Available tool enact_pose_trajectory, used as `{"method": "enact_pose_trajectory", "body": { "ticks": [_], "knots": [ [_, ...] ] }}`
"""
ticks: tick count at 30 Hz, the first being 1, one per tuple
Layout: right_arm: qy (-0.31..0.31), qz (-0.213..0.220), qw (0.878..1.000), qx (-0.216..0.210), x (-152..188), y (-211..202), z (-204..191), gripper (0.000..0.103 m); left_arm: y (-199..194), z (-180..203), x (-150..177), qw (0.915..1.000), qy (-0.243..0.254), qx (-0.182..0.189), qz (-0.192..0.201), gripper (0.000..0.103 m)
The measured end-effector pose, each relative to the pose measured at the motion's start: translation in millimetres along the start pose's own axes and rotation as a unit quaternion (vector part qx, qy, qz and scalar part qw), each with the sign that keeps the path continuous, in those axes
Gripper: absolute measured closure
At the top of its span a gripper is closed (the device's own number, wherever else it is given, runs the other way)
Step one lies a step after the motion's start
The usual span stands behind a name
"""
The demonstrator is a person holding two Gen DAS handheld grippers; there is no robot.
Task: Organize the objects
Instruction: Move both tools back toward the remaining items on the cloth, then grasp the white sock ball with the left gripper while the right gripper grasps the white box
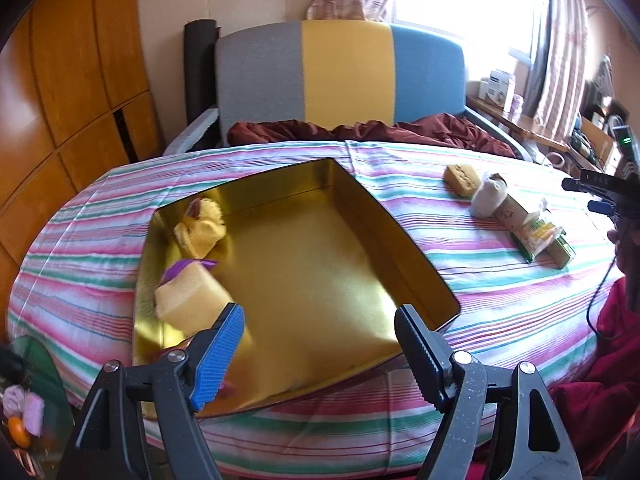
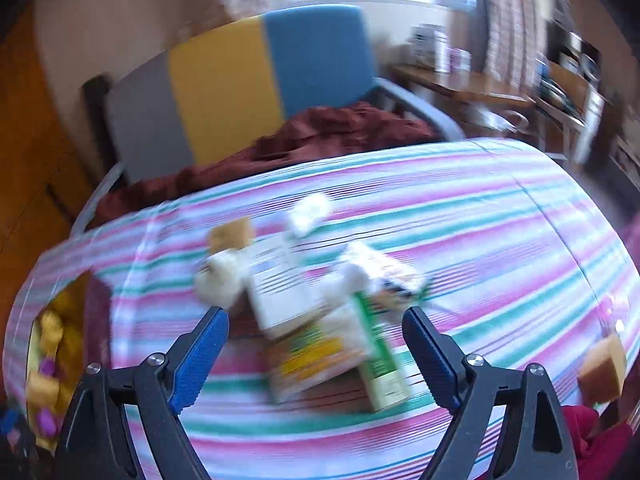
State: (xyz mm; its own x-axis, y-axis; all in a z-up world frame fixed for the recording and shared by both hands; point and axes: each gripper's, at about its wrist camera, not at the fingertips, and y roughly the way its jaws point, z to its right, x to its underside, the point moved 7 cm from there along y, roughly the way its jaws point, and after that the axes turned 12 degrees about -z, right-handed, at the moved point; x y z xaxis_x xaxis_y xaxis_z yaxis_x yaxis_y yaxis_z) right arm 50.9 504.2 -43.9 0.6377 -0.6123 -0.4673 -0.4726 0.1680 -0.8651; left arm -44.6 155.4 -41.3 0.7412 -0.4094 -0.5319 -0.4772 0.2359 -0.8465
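Note:
A gold tin tray (image 1: 320,280) lies on the striped cloth. Inside it at the left are a yellow sponge (image 1: 188,300), a purple scrap (image 1: 180,270) and a yellow plush toy (image 1: 202,224). My left gripper (image 1: 320,328) is open and empty over the tray's near edge. To the right lie a tan sponge (image 1: 462,178), a white wad (image 1: 488,196) and green and white cartons (image 1: 536,232). My right gripper (image 2: 316,332) is open and empty just above the cartons (image 2: 320,344), with the white wad (image 2: 220,276) and tan sponge (image 2: 232,234) beyond. The right wrist view is blurred.
A chair with a grey, yellow and blue back (image 1: 340,76) and a dark red blanket (image 1: 360,130) stands behind the table. Another tan sponge (image 2: 604,364) sits at the table's right edge. A cluttered desk (image 1: 540,128) is at the right, wooden cupboards (image 1: 72,100) at the left.

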Motion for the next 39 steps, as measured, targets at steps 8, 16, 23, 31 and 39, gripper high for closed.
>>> {"method": "enact_pose_trajectory", "body": {
  "ticks": [8,16,23,31,39],
  "knots": [
    [0.162,-0.041,0.985,-0.047,4.4,21.8,71.2,0.013,14.2,54.2,-23.0,0.9986,0.043,0.03,-0.012,0.025],
    [0.14,-0.064,0.985,-0.083,9.4,23.0,54.0,0.013,38.0,125.9,-69.1,0.9937,0.081,0.074,-0.024,0.025],
    [0.139,-0.072,0.982,-0.101,11.7,22.7,52.7,0.013,78.5,172.5,-101.9,0.9889,0.068,0.117,-0.061,0.026],
    [0.128,-0.08,0.982,-0.115,11.6,24.5,46.4,0.013,122.3,218.1,-134.8,0.9858,0.11,0.113,-0.059,0.027],
    [0.129,-0.089,0.98,-0.126,10.0,29.9,45.3,0.013,165.7,254.4,-157.2,0.9811,0.155,0.101,-0.056,0.029]
  ]
}}
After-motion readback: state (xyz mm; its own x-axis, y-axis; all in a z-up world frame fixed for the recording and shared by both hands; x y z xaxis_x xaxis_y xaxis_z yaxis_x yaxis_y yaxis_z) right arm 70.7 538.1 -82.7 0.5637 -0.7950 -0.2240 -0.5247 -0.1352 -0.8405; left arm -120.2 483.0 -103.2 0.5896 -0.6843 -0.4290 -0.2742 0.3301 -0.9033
